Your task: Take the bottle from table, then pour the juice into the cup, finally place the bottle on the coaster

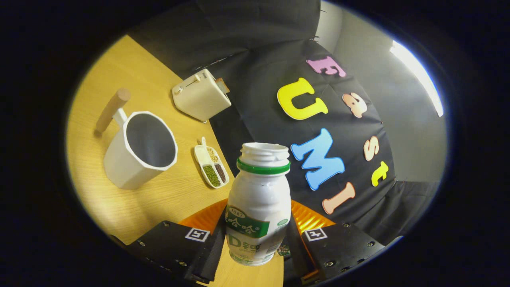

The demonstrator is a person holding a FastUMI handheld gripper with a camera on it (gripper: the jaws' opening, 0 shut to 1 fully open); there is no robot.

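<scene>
A small white plastic bottle with a green neck ring and a green label stands between my two fingers, its mouth open and uncapped. My gripper is shut on the bottle's lower body, both fingers pressing its sides. The view is tilted, so the wooden table slants. A white faceted cup with a wooden handle sits beyond my fingers to the left; it looks empty inside. An orange ribbed coaster lies right under and behind the bottle, partly hidden by it and by my fingers.
A cream toaster stands farther back on the table near its edge. A small white divided dish with green and dark grains lies between the cup and the bottle. The black cloth wall rises past the table's edge.
</scene>
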